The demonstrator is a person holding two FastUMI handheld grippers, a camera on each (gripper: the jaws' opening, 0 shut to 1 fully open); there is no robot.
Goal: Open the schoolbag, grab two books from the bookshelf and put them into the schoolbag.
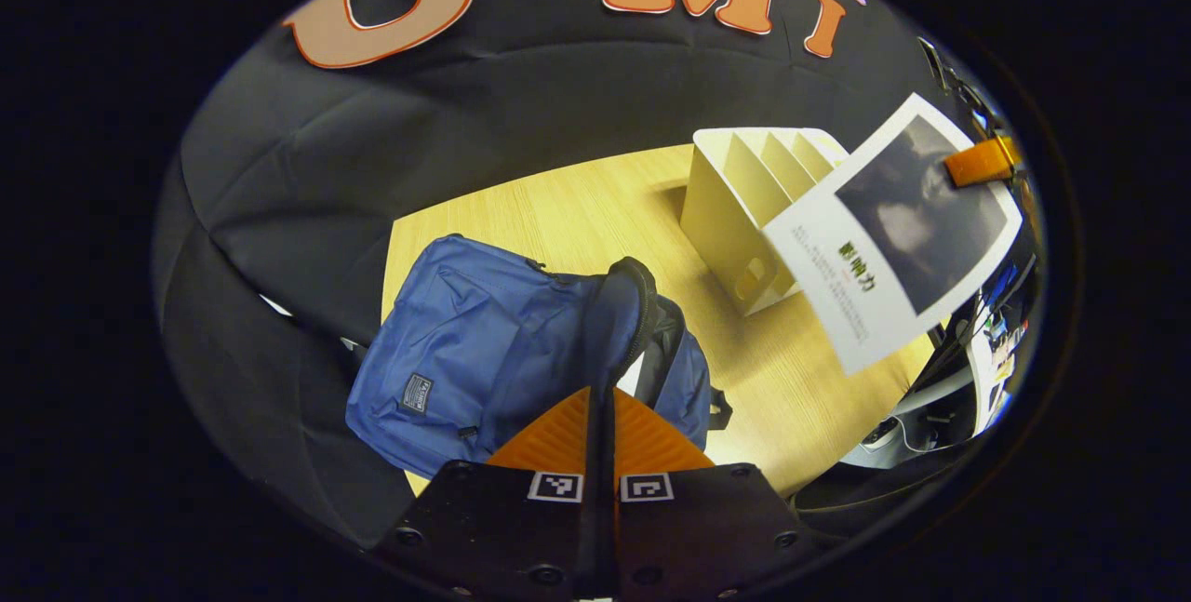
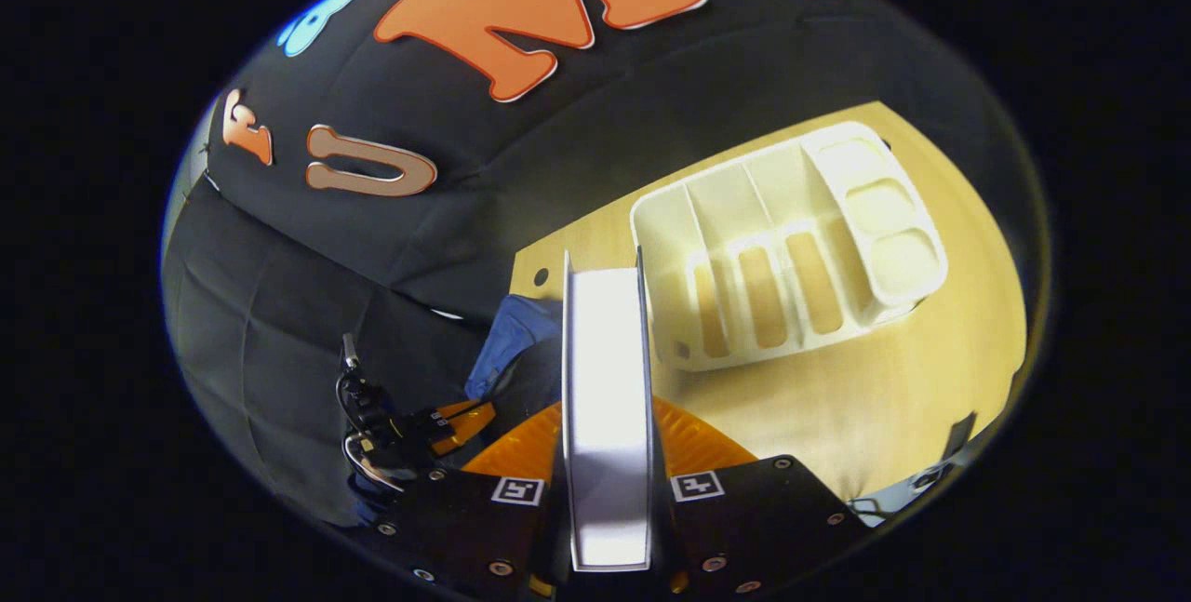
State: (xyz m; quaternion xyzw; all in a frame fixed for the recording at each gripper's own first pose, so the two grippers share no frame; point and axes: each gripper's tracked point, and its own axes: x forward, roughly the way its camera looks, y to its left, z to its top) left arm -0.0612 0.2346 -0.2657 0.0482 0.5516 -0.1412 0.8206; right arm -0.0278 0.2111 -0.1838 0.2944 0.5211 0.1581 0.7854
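Firstly, left gripper view: the left gripper [image 1: 600, 416] has its two fingers drawn together on a dark fold of the schoolbag's opening edge, which rises between them. The schoolbag [image 1: 475, 351], blue, lies on the wooden table [image 1: 595, 211] directly ahead of that gripper, its mouth pulled partly apart; what lies inside cannot be told. To the right stands the bookshelf [image 1: 744, 211], a pale divided rack whose visible slots hold nothing. In front of the rack a book [image 1: 893, 230] hangs in the air, tilted, cover toward the camera, with the right gripper [image 1: 982, 160] at its upper corner.

Right gripper view: the right gripper [image 2: 605, 453] is clamped on the book [image 2: 605, 397], both fingers pressing its covers, page edge facing the camera. The bookshelf [image 2: 791, 248] sits beyond, on the table [image 2: 884, 379], its compartments bare. A part of the schoolbag [image 2: 512, 332] shows just left of the book, and the left gripper [image 2: 447, 425] lower left, near it
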